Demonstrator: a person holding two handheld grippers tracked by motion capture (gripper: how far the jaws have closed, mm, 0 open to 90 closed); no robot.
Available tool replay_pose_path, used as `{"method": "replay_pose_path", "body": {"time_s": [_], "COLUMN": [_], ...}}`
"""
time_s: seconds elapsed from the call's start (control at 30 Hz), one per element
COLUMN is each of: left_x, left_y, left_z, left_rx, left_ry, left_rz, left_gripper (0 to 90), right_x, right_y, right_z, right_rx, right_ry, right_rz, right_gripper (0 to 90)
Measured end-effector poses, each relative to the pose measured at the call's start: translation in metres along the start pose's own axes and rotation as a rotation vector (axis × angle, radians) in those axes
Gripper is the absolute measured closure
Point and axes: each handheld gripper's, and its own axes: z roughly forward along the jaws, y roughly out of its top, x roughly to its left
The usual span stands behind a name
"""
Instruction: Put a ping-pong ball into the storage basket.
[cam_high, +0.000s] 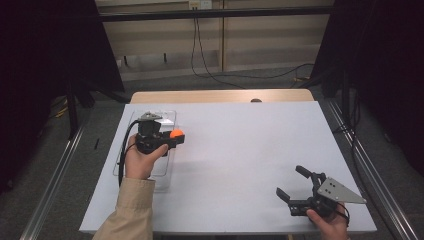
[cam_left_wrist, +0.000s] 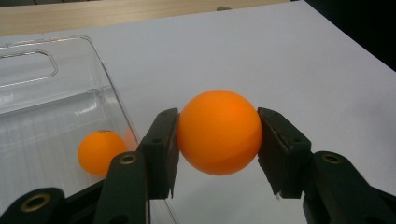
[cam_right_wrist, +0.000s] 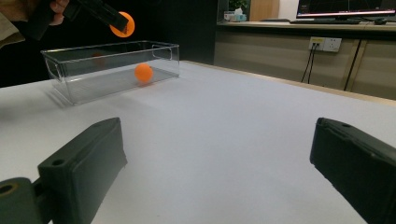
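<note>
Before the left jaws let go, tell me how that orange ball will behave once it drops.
The orange ball is smooth and round, so it will probably roll or bounce rather than stay put. It looks like a light, hollow ball, held only at two small spots by the left gripper, so it could slip sideways. Inside the clear bin, the walls should contain it.

No legible text, label, brand, number or sign is found in any view. A small dark marking is noted on top of the orange ball in the clear bin (cam_left_wrist: 101, 152), seen from the left tool's camera, but it is too small to be read.
</note>
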Motion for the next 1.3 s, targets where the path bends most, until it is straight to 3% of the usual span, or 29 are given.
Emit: {"method": "replay_pose_path", "body": {"time_s": [1.3], "left_x": [0.013], "left_y": [-0.003], "left_z": [-0.009], "left_rx": [-0.017], "left_ry": [0.03], "left_rz": [-0.018], "left_gripper": [50.9], "right_x": [0.0], "right_y": [0.0], "right_z": [0.0], "right_rx": [0.0], "right_ry": [0.001], "right_rz": [0.0], "right_gripper": [2.7]}}
